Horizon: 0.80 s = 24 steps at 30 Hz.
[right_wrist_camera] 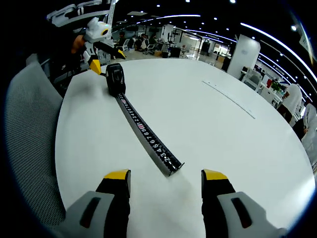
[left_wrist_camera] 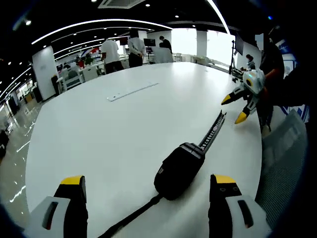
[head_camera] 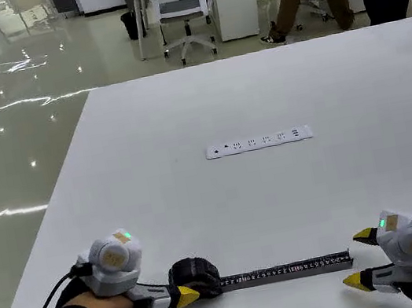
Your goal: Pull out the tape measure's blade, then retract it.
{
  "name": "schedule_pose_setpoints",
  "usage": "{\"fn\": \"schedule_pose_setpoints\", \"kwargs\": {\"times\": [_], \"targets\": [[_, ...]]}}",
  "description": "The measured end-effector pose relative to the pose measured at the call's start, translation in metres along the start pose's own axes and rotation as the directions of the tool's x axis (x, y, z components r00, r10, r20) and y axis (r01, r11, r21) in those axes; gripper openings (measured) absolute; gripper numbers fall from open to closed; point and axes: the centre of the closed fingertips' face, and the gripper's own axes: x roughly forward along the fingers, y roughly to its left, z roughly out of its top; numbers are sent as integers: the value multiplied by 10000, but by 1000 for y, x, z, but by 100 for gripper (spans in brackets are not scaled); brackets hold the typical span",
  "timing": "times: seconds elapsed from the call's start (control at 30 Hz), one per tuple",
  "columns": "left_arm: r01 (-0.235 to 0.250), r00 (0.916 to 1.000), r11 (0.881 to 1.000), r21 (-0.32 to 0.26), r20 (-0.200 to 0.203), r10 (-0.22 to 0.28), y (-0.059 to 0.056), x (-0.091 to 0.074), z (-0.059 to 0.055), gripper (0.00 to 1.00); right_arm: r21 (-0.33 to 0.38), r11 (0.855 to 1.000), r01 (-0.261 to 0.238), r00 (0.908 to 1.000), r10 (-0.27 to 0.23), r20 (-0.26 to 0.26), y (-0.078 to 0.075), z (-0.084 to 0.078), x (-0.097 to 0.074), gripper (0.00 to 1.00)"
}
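The left hand-held gripper (left_wrist_camera: 148,181) has its jaws spread wide. The tape measure (left_wrist_camera: 179,169) lies on the white worktop (head_camera: 199,203) between them, clear of both in the left gripper view. Its blade (right_wrist_camera: 146,135) lies flat, drawn out toward the right hand-held gripper (right_wrist_camera: 166,176). That gripper's jaws are also apart, and the blade's tip is just ahead of them, untouched. A power strip (head_camera: 259,142) lies farther across the worktop.

- Bare table (head_camera: 159,202) at 12 o'clock of the tape measure (head_camera: 194,277): wide open for passing.
- Flat power strip (head_camera: 259,142) farther toward 12 o'clock, well apart.
- Drawn-out blade (head_camera: 286,270) barring the near edge toward 3 o'clock.
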Motion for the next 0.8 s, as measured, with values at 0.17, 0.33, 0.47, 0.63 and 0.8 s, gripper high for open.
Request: {"fn": "schedule_pose_setpoints", "kwargs": {"times": [0.17,0.33,0.47,0.63,0.8], "targets": [[-64,9850,9887,-1500,1696,322,0,-33,1,100,578,9935,977,9948,-992,230,-5,-16,-27,71],[-278,9796,9826,-1835,1905,633,-4,-57,-25,100,1629,9752,1497,9861,-1593,479,-6,-35,-58,85],[-541,9827,9875,-1481,1677,790,-11,-75,-39,100,1679,9724,1617,9841,-1716,459,1,-49,-81,92],[-581,9843,9978,-318,1649,626,-21,-89,-49,100,1560,9713,1798,9813,-1881,399,1,-63,-105,97],[-633,9848,9957,-669,1574,732,-17,-95,-67,100,2060,9604,1874,9770,-2040,624,5,-64,-118,100]]}}
